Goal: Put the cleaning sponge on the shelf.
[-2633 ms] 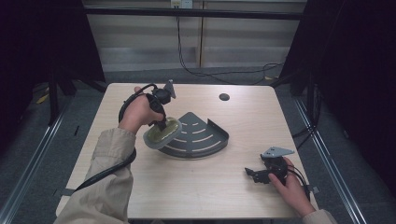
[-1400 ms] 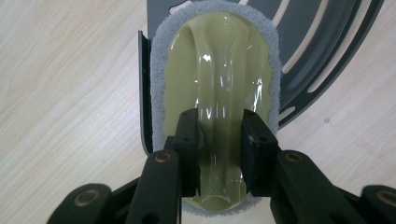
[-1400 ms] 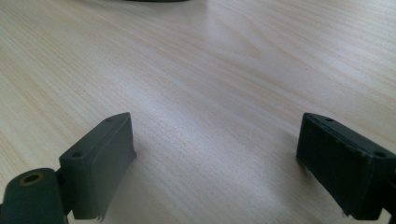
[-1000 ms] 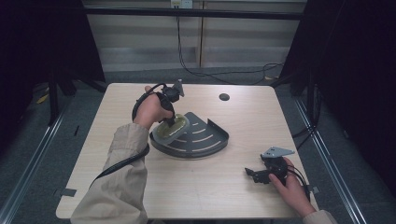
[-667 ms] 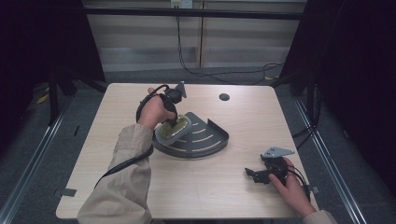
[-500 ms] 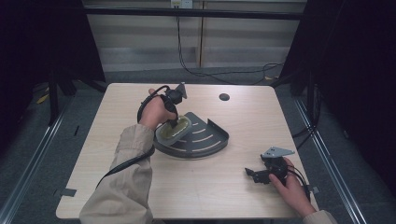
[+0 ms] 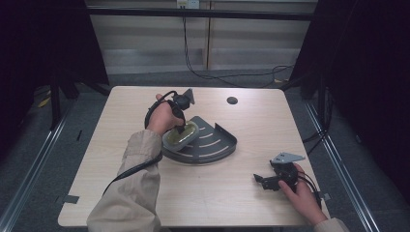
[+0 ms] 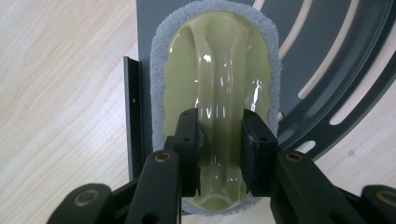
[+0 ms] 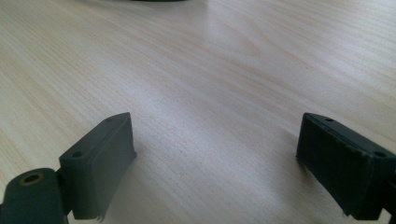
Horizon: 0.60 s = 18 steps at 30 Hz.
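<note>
A scrubbing sponge (image 7: 183,136) with a glossy yellow-green handle and a grey pad lies flat on a dark grey quarter-round slotted shelf (image 7: 215,145) in the middle of the table. My left gripper (image 7: 180,127) points down at it, jaws shut on the handle's raised ridge. In the left gripper view the sponge (image 8: 219,60) rests on the shelf (image 8: 327,70) beside its upright side wall, with the left gripper (image 8: 219,128) pinching the ridge. My right gripper (image 7: 261,181) lies on the table near the front right, open, and the right gripper (image 9: 215,140) has bare wood between its pads.
A small dark round disc (image 7: 232,100) sits on the table near the far edge. The light wooden table (image 7: 106,159) has bare room to the left and front. Cables run across the floor behind, and dark frame posts stand at both sides.
The left hand has carried the sponge from the shelf's left edge further onto the shelf, to the right and away. The right hand has stayed put.
</note>
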Available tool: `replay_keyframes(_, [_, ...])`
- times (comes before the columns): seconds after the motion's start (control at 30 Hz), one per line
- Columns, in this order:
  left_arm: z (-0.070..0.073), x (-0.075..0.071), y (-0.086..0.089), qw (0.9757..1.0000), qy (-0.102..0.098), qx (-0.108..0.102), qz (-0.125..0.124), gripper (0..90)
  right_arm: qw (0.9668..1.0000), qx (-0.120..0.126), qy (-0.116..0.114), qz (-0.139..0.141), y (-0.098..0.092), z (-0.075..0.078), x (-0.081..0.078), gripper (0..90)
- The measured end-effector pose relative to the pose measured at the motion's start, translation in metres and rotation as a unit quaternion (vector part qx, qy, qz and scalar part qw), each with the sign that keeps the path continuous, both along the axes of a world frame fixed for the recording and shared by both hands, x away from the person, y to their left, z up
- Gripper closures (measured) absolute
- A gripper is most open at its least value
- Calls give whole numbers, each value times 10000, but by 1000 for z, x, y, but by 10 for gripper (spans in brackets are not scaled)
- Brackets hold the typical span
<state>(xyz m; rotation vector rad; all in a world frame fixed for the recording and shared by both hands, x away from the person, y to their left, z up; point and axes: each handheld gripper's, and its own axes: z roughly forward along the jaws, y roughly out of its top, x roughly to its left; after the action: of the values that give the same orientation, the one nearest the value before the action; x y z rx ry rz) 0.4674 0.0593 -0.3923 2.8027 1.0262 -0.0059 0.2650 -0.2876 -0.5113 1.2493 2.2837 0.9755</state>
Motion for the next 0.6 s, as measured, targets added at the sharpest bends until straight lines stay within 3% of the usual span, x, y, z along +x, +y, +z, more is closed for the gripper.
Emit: replay_keyframes(0.6, [-13,3,6,9999,-83,0,67,711,10000,12,-6,11,0,0,-1,106])
